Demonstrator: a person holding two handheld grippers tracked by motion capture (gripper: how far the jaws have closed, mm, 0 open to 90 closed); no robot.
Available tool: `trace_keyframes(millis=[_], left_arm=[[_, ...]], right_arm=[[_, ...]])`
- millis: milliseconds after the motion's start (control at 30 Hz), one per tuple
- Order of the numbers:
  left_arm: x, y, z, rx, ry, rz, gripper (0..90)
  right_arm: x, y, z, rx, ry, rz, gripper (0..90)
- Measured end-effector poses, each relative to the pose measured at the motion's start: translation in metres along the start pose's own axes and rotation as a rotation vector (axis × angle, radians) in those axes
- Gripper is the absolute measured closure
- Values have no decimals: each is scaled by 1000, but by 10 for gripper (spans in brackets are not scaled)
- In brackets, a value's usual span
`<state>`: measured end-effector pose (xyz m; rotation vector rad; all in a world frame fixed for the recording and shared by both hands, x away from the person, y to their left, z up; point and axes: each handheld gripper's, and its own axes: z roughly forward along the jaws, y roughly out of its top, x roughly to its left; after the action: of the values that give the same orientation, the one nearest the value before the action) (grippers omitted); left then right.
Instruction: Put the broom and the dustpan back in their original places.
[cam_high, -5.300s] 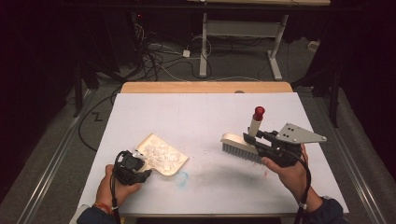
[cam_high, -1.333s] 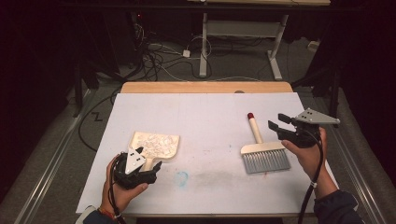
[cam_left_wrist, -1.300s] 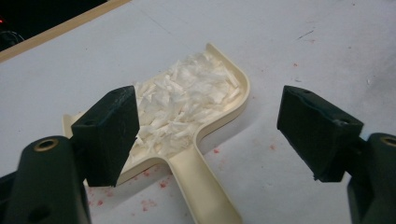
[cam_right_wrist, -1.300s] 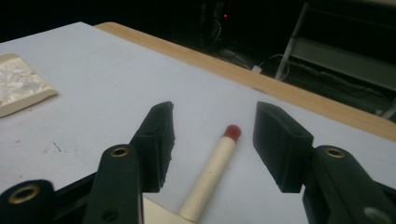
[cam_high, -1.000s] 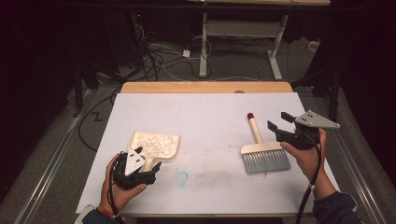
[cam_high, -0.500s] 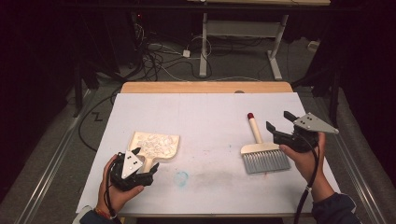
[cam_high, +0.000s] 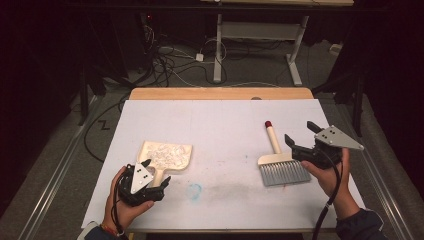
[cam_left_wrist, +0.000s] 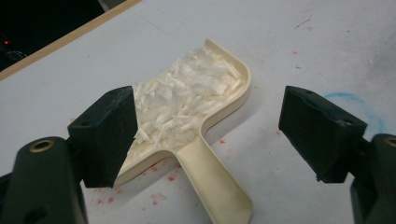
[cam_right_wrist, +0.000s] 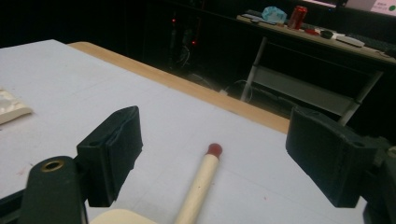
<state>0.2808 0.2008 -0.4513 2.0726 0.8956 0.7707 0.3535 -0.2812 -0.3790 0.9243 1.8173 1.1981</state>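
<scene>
Although both tools lie flat on the white surface (cam_high: 215, 125) in the high view, their placing reads as the close of a sweep: the cream dustpan (cam_high: 165, 156) sits at lower left of the frame with white shreds (cam_high: 165, 151) piled in it, its handle pointing toward the left tongs (cam_high: 155, 172), and the brush (cam_high: 280, 165) lies at right, bristles toward the bottom of the frame and red-tipped handle toward the top. The right tongs (cam_high: 300, 136) hover just beside the brush head, spread wide with nothing between them; their jaws have just been opening, which suggests the brush has been let go. A faint blue ring (cam_high: 194, 189) and a grey smear mark the surface between the tools. The left tongs' tips are small here and their gap is hard to judge.

In the left gripper view the tongs stand wide, empty, either side of the dustpan (cam_left_wrist: 219, 154), whose handle runs down between them to the bottom edge, where it is cut off. The left jaw covers part of the pan's near corner. Red specks dot the surface around the handle.

In the right gripper view the tongs gape over the brush handle (cam_right_wrist: 201, 182), which lies on the surface below them, untouched. The brush head is cut off at the bottom of the frame, its bristles hidden. A sliver of the dustpan (cam_right_wrist: 11, 109) shows at the left edge.
</scene>
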Motion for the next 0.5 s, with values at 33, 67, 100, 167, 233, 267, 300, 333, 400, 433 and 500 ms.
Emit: trace_keyframes(millis=[33,67,100,167,233,267,300,333,400,433,500], left_arm=[[0,0,0,1,-2,1,190],[-1,0,1,4,-5,3,190],[-1,-1,1,4,-2,5,190],[-2,-1,2,7,-6,13,190],[-2,-1,2,9,-6,16,190],[-3,-1,3,10,-7,18,190],[-3,-1,3,8,-7,20,190],[-3,-1,3,9,-7,20,190],[-3,-1,3,5,-4,34,190],[-3,-1,3,5,-5,36,190],[-3,0,3,6,-4,38,190]], right_arm=[[2,0,-1,-2,3,-6,197],[3,0,-2,-2,2,-7,197],[3,0,-3,-1,7,-12,197],[5,1,-5,-5,11,-20,197],[7,1,-7,-5,18,-24,198],[8,0,-9,-7,19,-24,199],[9,0,-11,-7,17,-28,200],[9,0,-12,-6,16,-34,200],[9,-1,-16,-14,24,-30,202],[10,-1,-17,-17,23,-32,204],[10,-2,-21,-21,33,-33,205]])
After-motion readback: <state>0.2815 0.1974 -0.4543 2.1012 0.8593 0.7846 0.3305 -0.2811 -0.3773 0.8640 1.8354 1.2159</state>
